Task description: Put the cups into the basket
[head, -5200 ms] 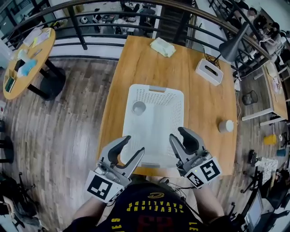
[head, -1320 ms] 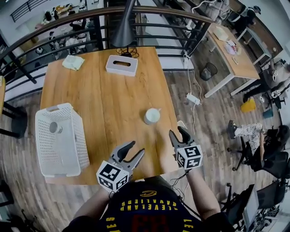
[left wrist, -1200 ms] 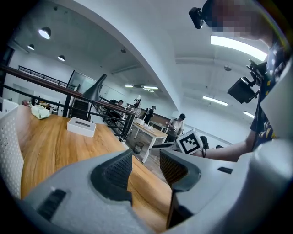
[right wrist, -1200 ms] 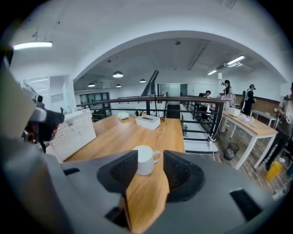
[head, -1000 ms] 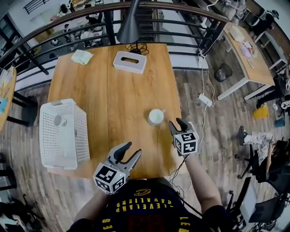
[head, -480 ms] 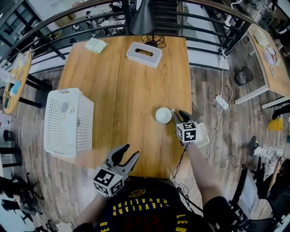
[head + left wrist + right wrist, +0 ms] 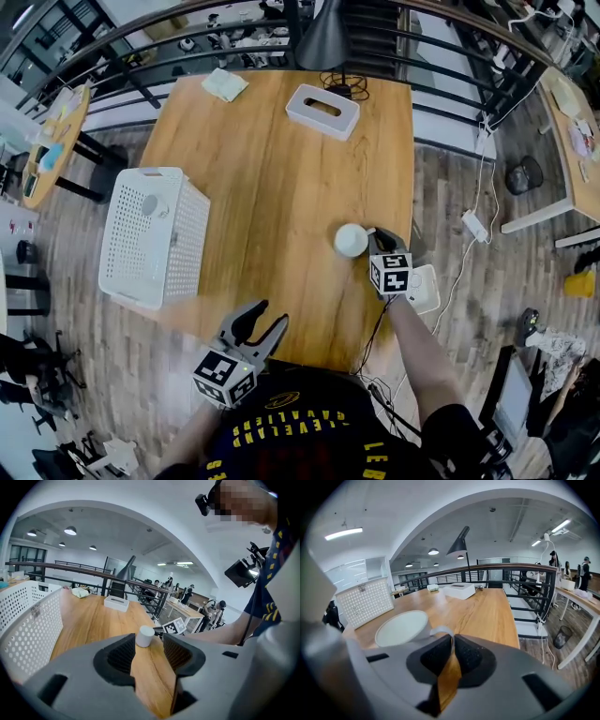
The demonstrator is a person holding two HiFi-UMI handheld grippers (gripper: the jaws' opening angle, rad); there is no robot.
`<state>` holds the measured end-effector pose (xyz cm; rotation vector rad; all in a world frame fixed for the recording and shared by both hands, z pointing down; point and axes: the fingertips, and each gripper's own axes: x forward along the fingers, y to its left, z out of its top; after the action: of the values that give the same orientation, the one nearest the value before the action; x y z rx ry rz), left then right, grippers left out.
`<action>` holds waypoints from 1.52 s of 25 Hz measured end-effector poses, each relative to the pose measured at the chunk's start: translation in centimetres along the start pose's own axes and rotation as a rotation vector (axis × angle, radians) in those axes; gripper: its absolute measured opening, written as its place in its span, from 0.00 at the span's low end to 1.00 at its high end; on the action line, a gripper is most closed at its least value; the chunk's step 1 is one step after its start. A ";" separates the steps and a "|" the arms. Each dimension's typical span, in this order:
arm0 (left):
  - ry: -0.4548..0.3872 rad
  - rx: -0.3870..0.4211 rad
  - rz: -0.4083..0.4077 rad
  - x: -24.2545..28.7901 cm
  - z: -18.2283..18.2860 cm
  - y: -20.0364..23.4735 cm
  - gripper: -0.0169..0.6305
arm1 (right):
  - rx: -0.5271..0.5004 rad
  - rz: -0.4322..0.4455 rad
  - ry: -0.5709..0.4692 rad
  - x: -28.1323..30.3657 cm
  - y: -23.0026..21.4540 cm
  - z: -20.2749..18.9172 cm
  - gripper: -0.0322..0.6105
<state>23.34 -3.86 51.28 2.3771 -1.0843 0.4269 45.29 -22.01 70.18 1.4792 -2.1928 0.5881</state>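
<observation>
A white cup (image 7: 351, 240) stands upside down near the right edge of the wooden table (image 7: 272, 187). My right gripper (image 7: 373, 237) is at the cup's right side. Its jaws have just been closing and now pinch the cup's thin handle (image 7: 443, 631) between the pads. The white perforated basket (image 7: 192, 246) stands at the table's left edge with another cup (image 7: 150, 204) inside. My left gripper (image 7: 269, 316) hovers at the table's near edge, open and empty. In the left gripper view the upside-down cup (image 7: 145, 635) shows beyond the jaws, and the basket (image 7: 28, 620) is on the left.
A white tissue box (image 7: 322, 111) and a folded cloth (image 7: 225, 84) lie at the table's far end, under a dark lamp shade (image 7: 323, 42). A black railing runs behind. A white box (image 7: 424, 287) and cables lie on the floor right of the table.
My right gripper has come forward and down to the cup, and its jaws have closed round the handle. The left gripper has stayed at the near edge.
</observation>
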 end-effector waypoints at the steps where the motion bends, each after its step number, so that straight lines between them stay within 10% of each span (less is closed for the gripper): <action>1: -0.002 -0.004 0.003 0.0 -0.1 -0.1 0.30 | 0.003 0.000 0.000 0.0 0.0 0.0 0.10; 19: -0.013 -0.021 0.015 -1.7 -2.0 -3.0 0.30 | 0.089 0.093 -0.084 -5.1 3.8 2.6 0.10; 38: -0.161 -0.080 0.098 -15.0 -5.1 3.0 0.30 | -0.010 0.329 -0.155 -9.6 23.5 11.1 0.10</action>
<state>11.12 6.48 49.43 2.3271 -1.2699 0.2236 25.38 -13.05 53.14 1.2005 -2.5815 0.5803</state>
